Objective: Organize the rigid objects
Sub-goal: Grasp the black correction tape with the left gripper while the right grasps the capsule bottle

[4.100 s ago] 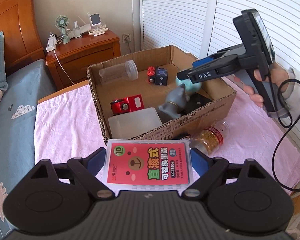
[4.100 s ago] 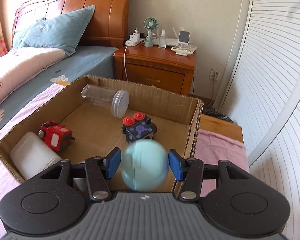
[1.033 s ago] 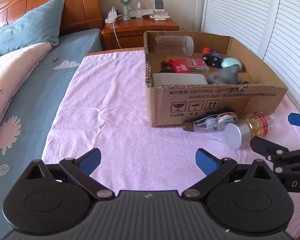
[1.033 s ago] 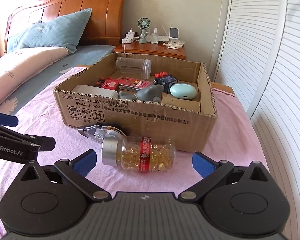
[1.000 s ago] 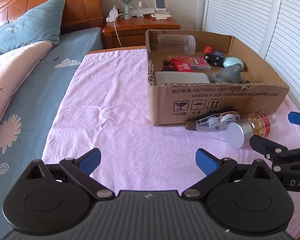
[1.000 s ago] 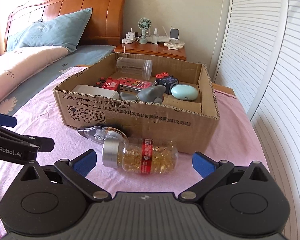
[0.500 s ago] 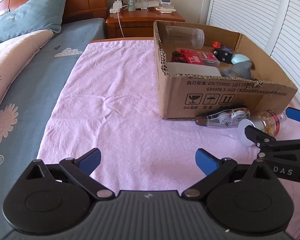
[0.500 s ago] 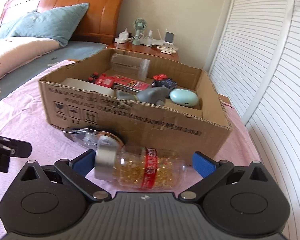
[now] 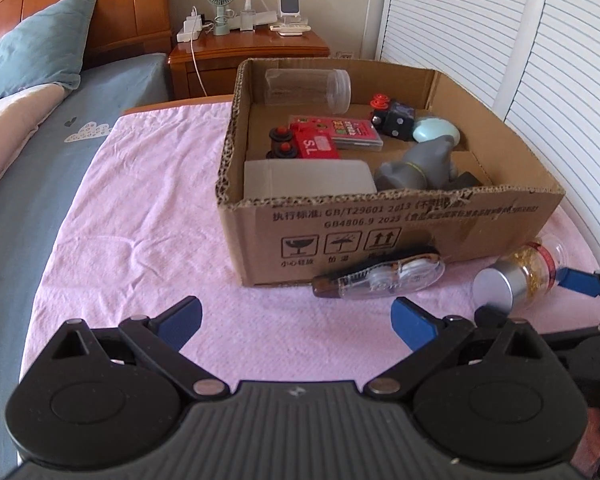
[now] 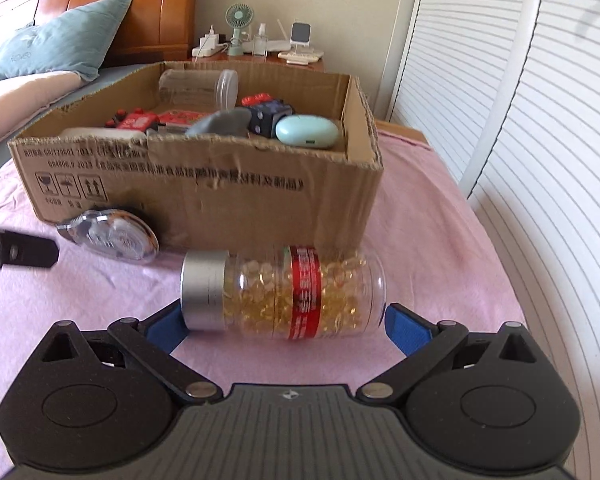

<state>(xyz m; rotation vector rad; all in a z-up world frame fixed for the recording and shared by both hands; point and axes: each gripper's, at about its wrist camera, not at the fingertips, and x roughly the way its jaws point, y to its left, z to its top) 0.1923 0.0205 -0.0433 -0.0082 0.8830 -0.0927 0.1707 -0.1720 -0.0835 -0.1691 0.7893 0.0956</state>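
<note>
A clear bottle of golden capsules [image 10: 284,292] with a silver cap and red label lies on its side on the pink cloth before the cardboard box [image 10: 220,196]. My right gripper [image 10: 286,328] is open, its blue pads at either end of the bottle. The bottle also shows in the left wrist view [image 9: 516,276]. A clear correction-tape dispenser [image 9: 380,278] lies against the box front. My left gripper [image 9: 296,320] is open and empty, low over the cloth in front of the box [image 9: 388,224].
The box holds a clear jar [image 9: 308,86], a red toy [image 9: 306,146], a red card pack [image 9: 348,130], a dark cube [image 9: 394,120], a pale green case [image 9: 436,132], a grey toy [image 9: 420,166] and a white container [image 9: 306,178]. A nightstand [image 9: 248,52] stands behind; louvred doors [image 9: 540,60] are at the right.
My right gripper has moved forward and down so its pads now flank the capsule bottle. My left gripper has moved closer to the box. Both stay open.
</note>
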